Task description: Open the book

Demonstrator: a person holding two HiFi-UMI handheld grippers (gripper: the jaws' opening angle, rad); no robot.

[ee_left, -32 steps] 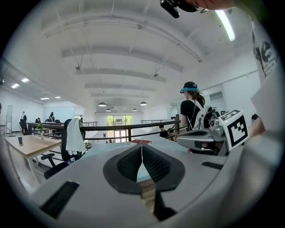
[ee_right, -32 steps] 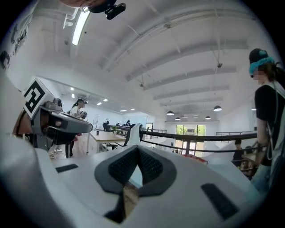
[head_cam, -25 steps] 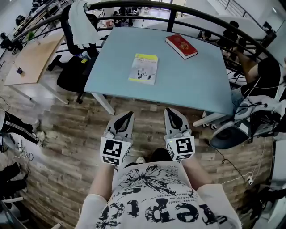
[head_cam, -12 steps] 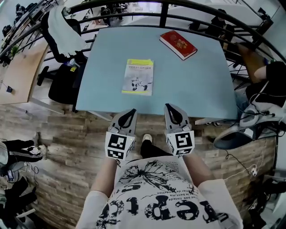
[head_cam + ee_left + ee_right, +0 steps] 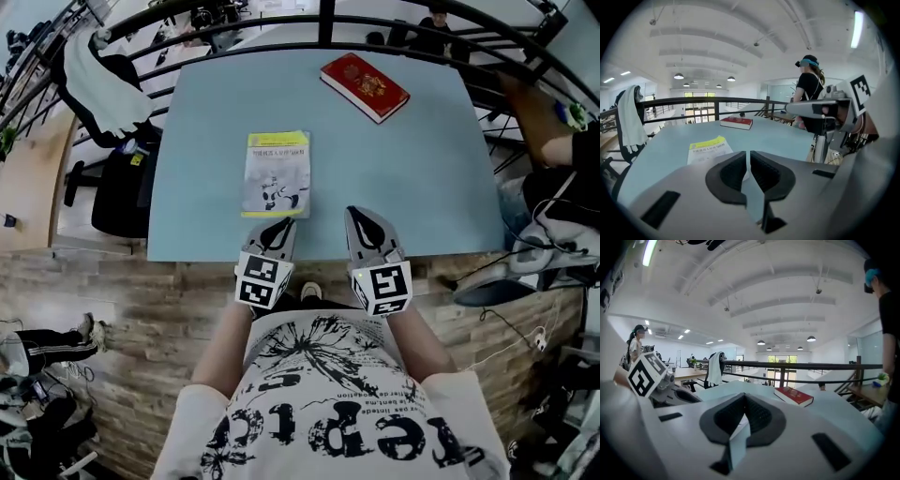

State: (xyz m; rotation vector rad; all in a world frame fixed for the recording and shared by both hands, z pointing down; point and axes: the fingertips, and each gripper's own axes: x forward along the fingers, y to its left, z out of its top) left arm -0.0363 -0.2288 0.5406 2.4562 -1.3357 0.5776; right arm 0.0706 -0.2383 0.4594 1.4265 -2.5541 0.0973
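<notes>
A yellow paperback [image 5: 277, 173] lies closed near the front edge of the table [image 5: 422, 178], left of middle, and a red hardback [image 5: 364, 86] lies closed by the far edge. The left gripper [image 5: 280, 227] and right gripper [image 5: 362, 216] are at the front edge, fingers pressed together on nothing. The left gripper's tips are just beside the paperback.

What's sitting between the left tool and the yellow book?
Nothing visible. The left tool, shut and empty, is at the yellow book's near edge; the table around it is bare. The red book lies far back right.
</notes>
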